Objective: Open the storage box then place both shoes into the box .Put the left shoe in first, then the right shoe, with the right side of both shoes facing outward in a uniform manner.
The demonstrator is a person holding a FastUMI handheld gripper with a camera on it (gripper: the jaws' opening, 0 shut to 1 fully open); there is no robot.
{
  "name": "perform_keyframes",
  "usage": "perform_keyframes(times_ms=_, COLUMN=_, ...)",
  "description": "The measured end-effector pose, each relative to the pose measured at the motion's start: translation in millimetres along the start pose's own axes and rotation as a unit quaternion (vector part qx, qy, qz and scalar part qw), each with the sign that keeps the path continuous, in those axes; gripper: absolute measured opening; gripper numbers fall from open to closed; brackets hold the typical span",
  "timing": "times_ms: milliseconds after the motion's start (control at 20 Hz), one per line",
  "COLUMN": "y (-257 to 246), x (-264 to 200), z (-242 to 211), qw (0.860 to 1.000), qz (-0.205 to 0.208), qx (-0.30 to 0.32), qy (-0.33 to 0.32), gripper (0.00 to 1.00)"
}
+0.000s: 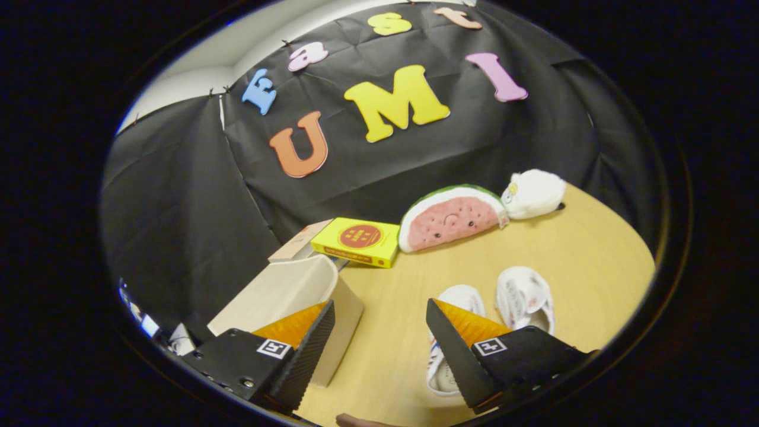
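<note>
Tongs (pixel 379 332) spread wide apart, holding nothing, above the pale wood surface (pixel 533 249). Beige cardboard storage box (pixel 296 296) near left w/ lid raised; pair of small white shoes (pixel 498 308) near right, one partly behind the right finger. Risk: grabbing the wrong shoe first, since they lie side by side & look alike.

Black cloth wall (pixel 178 196) behind a pale wooden table (pixel 569 249), white ceiling above.
</note>
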State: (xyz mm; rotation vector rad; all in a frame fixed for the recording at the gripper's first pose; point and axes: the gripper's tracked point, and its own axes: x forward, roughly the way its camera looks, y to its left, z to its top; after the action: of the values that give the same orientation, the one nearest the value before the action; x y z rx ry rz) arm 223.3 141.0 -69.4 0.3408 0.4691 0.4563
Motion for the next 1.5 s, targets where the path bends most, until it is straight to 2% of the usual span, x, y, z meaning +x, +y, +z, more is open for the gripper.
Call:
perform_keyframes(times_ms=100, y=17.0, x=23.1, z=-9.1, qw=0.997, qz=0.06, qx=0.034, qy=0.038, gripper=0.96)
perform_keyframes(times_ms=200, y=42.4, x=38.2, z=-20.3, qw=0.982, qz=0.141, qx=0.086, qy=0.09, gripper=0.95)
perform_keyframes(times_ms=300, y=57.9, x=50.2, z=-28.0, qw=0.967, qz=0.19, qx=0.111, qy=0.125, gripper=0.95)
perform_keyframes(times_ms=500, y=82.5, x=72.8, z=-28.1, qw=0.947, qz=0.242, qx=0.147, qy=0.15, gripper=0.95)
perform_keyframes(times_ms=700, y=89.7, x=95.1, z=-47.9, qw=0.933, qz=0.248, qx=0.166, qy=0.198, gripper=0.94)
perform_keyframes(times_ms=800, y=95.6, x=99.0, z=-48.4, qw=0.918, qz=0.271, qx=0.2, qy=0.209, gripper=0.92)
perform_keyframes(times_ms=900, y=93.6, x=97.0, z=-49.3, qw=0.916, qz=0.269, qx=0.208, qy=0.213, gripper=0.74)
perform_keyframes(times_ms=1100, y=93.2, x=93.5, z=-48.7, qw=0.921, qz=0.253, qx=0.197, qy=0.221, gripper=0.62)
perform_keyframes(times_ms=1150, y=91.3, x=91.7, z=-44.9, qw=0.923, qz=0.248, qx=0.196, qy=0.22, gripper=0.62)
perform_keyframes(times_ms=1300, y=87.0, x=86.0, z=-34.9, qw=0.927, qz=0.228, qx=0.206, qy=0.216, gripper=0.37)
perform_keyframes(times_ms=1350, y=90.7, x=81.5, z=-27.0, qw=0.926, qz=0.234, qx=0.209, qy=0.212, gripper=0.29)
perform_keyframes(times_ms=1400, y=93.7, x=77.1, z=-20.1, qw=0.928, qz=0.233, qx=0.203, qy=0.208, gripper=0.15)
perform_keyframes(times_ms=1500, y=105.8, x=66.8, z=-3.4, qw=0.933, qz=0.237, qx=0.187, qy=0.195, gripper=0.04)
